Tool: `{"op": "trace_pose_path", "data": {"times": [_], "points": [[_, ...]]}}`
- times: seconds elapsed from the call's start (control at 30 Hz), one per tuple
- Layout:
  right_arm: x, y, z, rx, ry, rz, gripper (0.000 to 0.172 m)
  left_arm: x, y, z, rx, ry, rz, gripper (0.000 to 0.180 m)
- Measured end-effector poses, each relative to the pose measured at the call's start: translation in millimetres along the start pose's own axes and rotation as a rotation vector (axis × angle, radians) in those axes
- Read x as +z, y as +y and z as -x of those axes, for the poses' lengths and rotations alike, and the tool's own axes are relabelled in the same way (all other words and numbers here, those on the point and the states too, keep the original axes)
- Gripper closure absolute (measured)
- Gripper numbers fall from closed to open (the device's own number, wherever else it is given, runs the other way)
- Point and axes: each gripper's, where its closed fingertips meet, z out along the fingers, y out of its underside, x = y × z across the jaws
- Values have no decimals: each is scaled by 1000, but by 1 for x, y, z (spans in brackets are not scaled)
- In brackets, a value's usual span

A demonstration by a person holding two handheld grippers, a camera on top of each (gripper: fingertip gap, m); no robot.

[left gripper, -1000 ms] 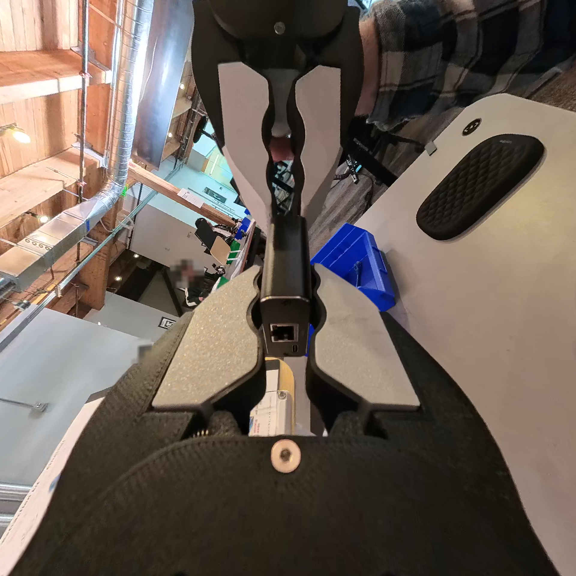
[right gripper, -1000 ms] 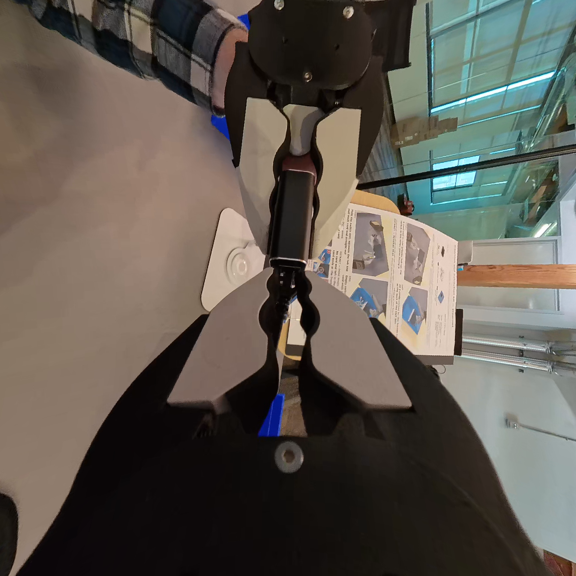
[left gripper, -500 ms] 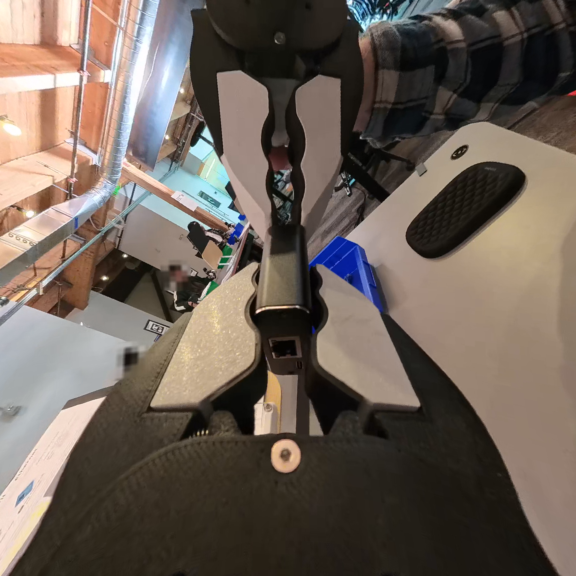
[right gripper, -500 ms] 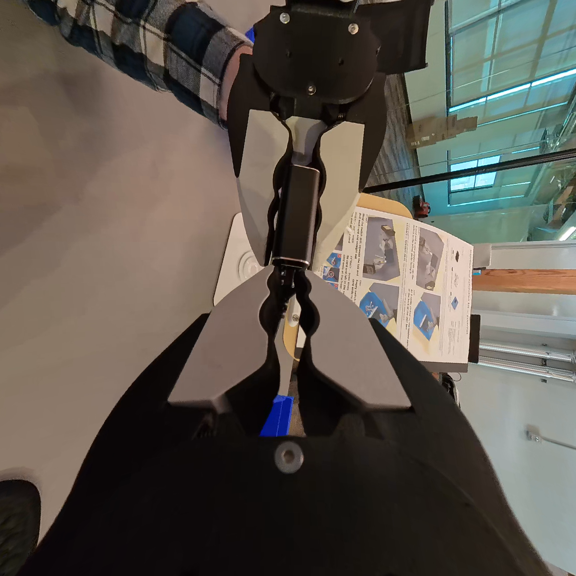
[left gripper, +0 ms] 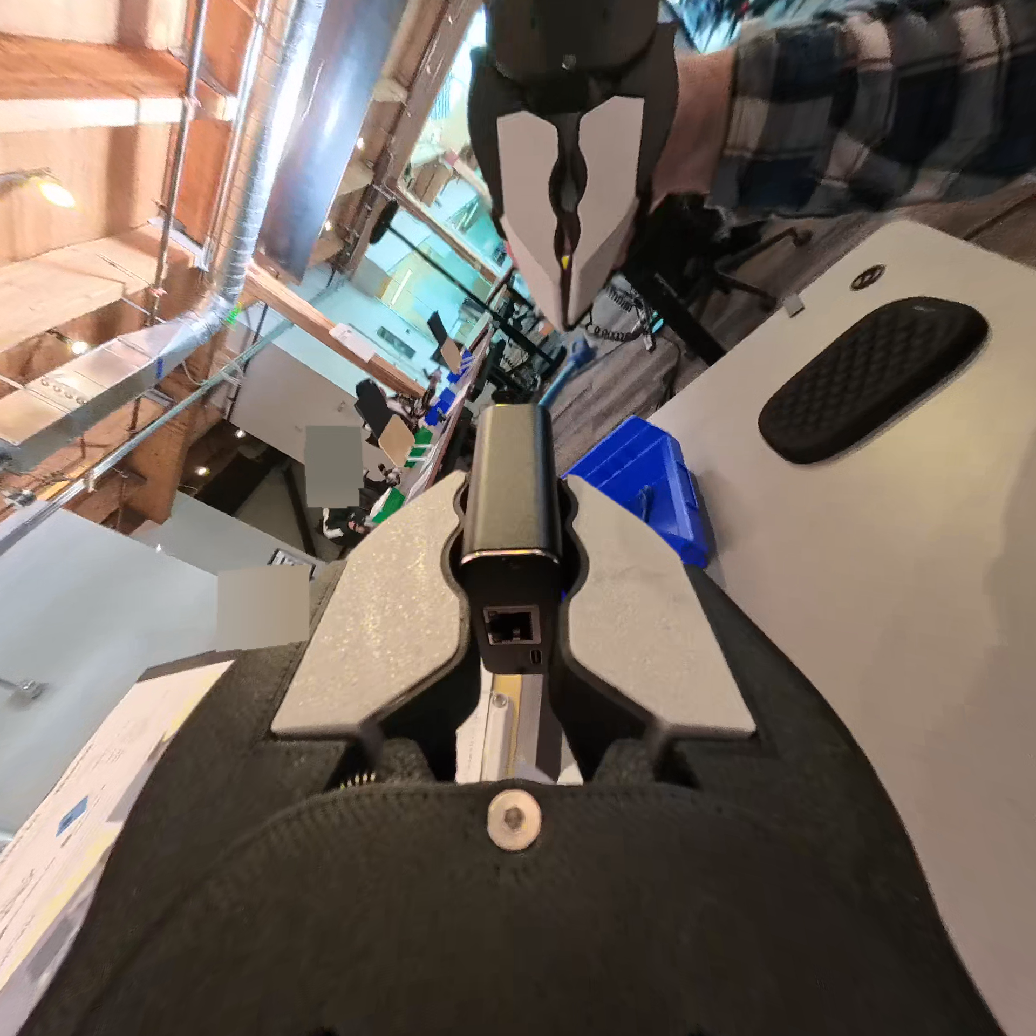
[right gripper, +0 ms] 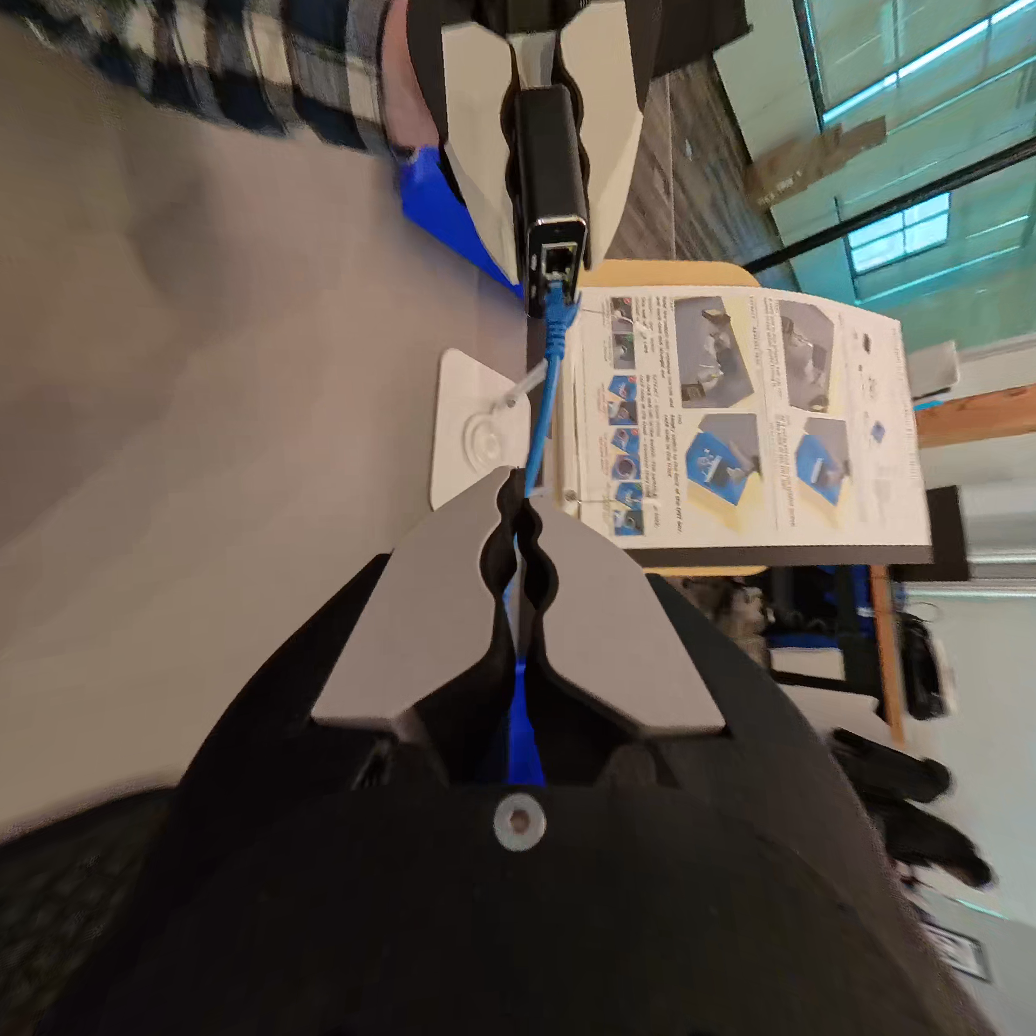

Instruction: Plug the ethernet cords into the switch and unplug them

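Smooth grey tabletop [left gripper: 841,560], glossy black box-shaped switch [left gripper: 513,482] clamped in the left gripper [left gripper: 513,504] off its edge, thin blue ethernet cord [right gripper: 546,392] with ribbed plug at the switch's port, pinched by the right gripper [right gripper: 518,504], quilted black pad [left gripper: 872,378] near the far corner.
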Motion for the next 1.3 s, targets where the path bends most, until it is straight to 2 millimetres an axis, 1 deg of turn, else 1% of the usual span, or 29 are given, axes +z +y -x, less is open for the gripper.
{"op": "trace_pose_path", "data": {"times": [0.07, 0.17, 0.23, 0.33, 0.37, 0.43, 0.5, 0.57, 0.63, 0.67, 0.73, 0.8, 0.83, 0.9, 0.97, 1.03, 1.1, 1.17, 1.23, 1.3], "points": [[6, 6, -2, 38, 32, -41, 172, -1, 7, 5, 10, -21, 40, 154], [9, 12, -3, 84, 70, -110, 172, -2, 14, 4, 3, -11, 65, 154], [13, 24, 1, 122, 56, -113, 172, -3, 18, 4, -14, -2, 67, 154], [17, 36, 8, 152, 13, -91, 172, 0, 30, 9, -17, -10, 102, 154], [16, 37, 10, 152, 12, -92, 172, 1, 34, 9, -22, -9, 108, 154], [16, 39, 24, 184, -32, -76, 172, 2, 39, 9, -31, -5, 117, 154], [15, 48, 44, 245, -76, -50, 172, 0, 40, 11, -20, -19, 137, 154], [9, 55, 65, 319, -97, -48, 172, -5, 34, 13, -20, -27, 126, 154], [-1, 55, 84, 379, -106, -89, 172, -6, 31, 15, -16, -37, 129, 154], [-6, 54, 95, 412, -139, -114, 172, -7, 30, 15, -16, -39, 129, 154], [-14, 59, 126, 516, -245, -101, 172, -7, 25, 13, -19, -36, 119, 154], [-15, 69, 157, 612, -314, -55, 160, -6, 20, 11, -13, -29, 109, 154], [-14, 67, 172, 657, -345, -65, 157, -5, 18, 10, -10, -28, 109, 154], [-9, 53, 206, 724, -427, -102, 152, -4, 17, 7, -10, -21, 107, 154], [0, 40, 239, 764, -489, -121, 150, -2, 16, 5, -12, -17, 110, 154], [11, 31, 267, 830, -540, -134, 143, -2, 14, 3, -10, -10, 108, 154], [17, 24, 295, 857, -593, -121, 138, -3, 10, 0, -5, -5, 102, 154], [19, 24, 316, 885, -607, -93, 134, -5, 6, -2, 0, -1, 99, 154], [24, 26, 337, 855, -587, -36, 134, -7, 3, -2, 1, 0, 87, 154], [33, 21, 353, 806, -533, -24, 123, -8, 2, -2, 3, 0, 83, 154]]}}
